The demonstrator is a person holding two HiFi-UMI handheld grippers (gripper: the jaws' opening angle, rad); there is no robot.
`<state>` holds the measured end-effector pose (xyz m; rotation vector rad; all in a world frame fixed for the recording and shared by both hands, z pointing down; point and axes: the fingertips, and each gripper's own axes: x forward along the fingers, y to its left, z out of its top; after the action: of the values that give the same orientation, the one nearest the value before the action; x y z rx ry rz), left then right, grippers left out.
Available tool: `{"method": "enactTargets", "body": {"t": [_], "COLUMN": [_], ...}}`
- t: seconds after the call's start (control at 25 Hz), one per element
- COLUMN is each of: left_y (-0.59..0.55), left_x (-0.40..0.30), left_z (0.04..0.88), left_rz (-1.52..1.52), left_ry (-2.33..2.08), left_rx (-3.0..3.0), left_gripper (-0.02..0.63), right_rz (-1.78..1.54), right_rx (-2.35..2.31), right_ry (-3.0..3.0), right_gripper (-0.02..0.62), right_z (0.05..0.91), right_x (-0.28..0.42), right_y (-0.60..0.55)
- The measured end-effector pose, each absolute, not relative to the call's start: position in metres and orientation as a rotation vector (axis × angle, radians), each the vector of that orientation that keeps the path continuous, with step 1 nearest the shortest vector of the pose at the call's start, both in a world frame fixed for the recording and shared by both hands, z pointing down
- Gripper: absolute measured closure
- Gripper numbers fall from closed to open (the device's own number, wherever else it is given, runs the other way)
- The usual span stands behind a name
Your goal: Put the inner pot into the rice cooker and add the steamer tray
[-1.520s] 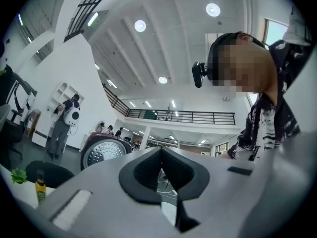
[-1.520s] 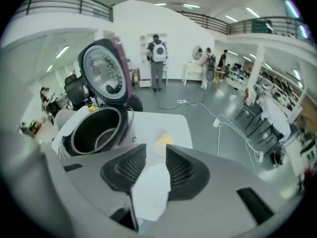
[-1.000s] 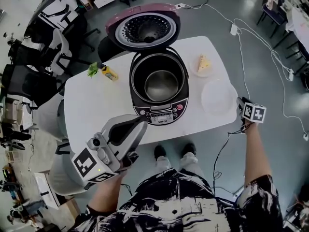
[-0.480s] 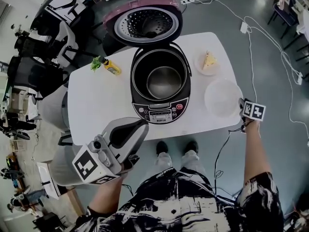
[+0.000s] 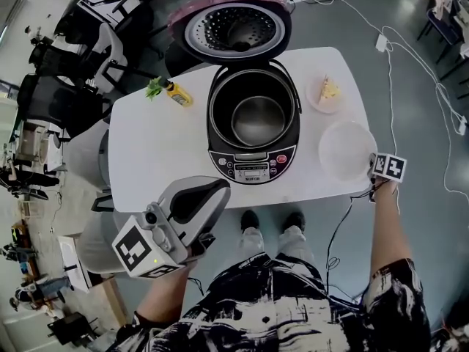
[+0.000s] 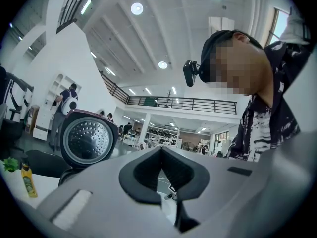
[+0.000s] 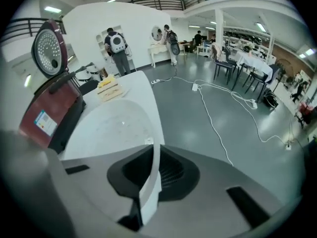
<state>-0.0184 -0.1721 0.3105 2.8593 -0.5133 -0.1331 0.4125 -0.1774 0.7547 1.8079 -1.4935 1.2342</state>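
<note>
Already the shiny metal inner pot (image 5: 258, 121) was seated inside the open black rice cooker (image 5: 253, 169). Right of the cooker, the translucent white round steamer tray (image 5: 346, 151) was pinched by its near rim in the right gripper (image 5: 372, 169), ready for lifting. The left gripper (image 5: 209, 191) was parked out of the way in front of the cooker, its jaws apparently together and empty.

Print on the rice cooker (image 5: 253, 164) is too small to read.

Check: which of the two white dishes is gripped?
The larger, empty steamer tray, its rim in the right gripper; the smaller plate holds food.
</note>
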Motion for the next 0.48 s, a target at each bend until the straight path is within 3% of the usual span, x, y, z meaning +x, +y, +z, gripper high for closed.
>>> {"method": "enactTargets", "body": {"t": [0.48], "left_y": [-0.17], "left_x": [-0.036], "left_z": [0.295], "left_rz": [-0.231], "left_ry": [-0.472], "left_rx": [2.871], "left_gripper": [0.601], "right_rz": [1.421], "right_rx": [1.78], "right_ry": [-1.588], "right_gripper": [0.59], "right_z": [0.676], "right_x": [0.391], "right_y": [-0.19]}}
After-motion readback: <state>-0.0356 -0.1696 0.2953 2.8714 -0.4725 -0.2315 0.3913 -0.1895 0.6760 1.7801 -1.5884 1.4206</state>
